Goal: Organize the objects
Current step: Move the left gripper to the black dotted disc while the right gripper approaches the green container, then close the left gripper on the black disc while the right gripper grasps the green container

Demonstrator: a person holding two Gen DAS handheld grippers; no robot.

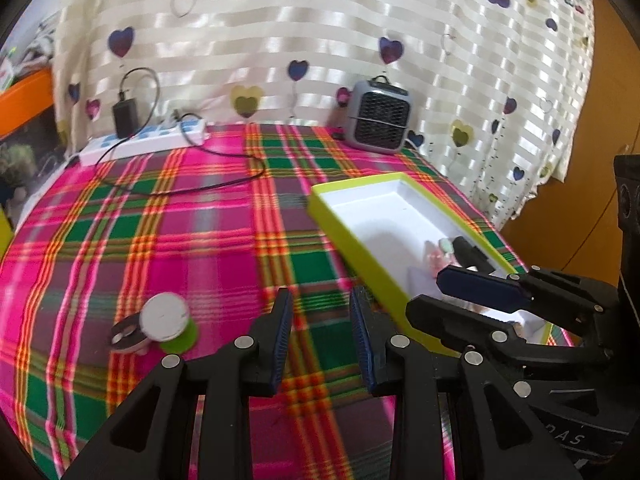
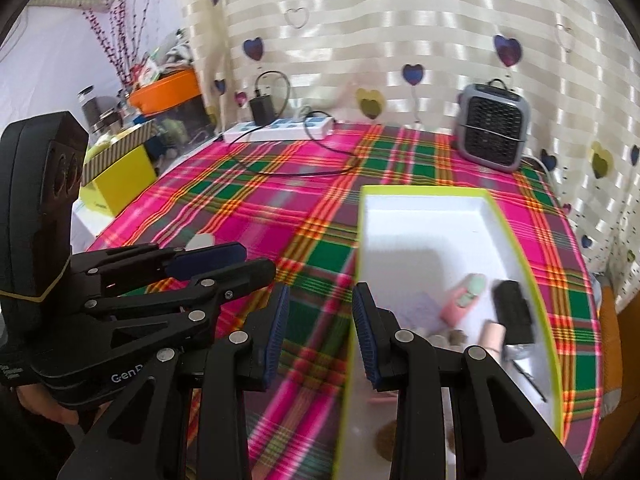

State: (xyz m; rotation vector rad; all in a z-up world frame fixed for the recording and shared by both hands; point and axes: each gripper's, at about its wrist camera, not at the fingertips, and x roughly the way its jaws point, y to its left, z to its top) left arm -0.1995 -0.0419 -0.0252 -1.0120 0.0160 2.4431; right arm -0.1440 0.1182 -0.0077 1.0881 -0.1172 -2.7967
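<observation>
A lime-green box with a white inside (image 1: 362, 256) (image 2: 520, 240) lies on the plaid tablecloth. It holds a pink item (image 2: 464, 298), a black block (image 2: 514, 312) and other small things. A green spool with a white top (image 1: 168, 320) and a black ring (image 1: 126, 334) lie to the left on the cloth. My left gripper (image 1: 322, 316) is open and empty over the cloth between the spool and the box; it also shows in the right wrist view (image 2: 236, 264). My right gripper (image 2: 320, 312) is open and empty, straddling the box's left wall; it also shows in the left wrist view (image 1: 432, 292).
At the back stand a grey mini fan (image 1: 378, 116) (image 2: 494, 130) and a white power strip (image 1: 144, 144) (image 2: 280, 128) with a black adapter and a cable across the cloth. A yellow box (image 2: 120, 176) and clutter sit off the table's left edge. A curtain hangs behind.
</observation>
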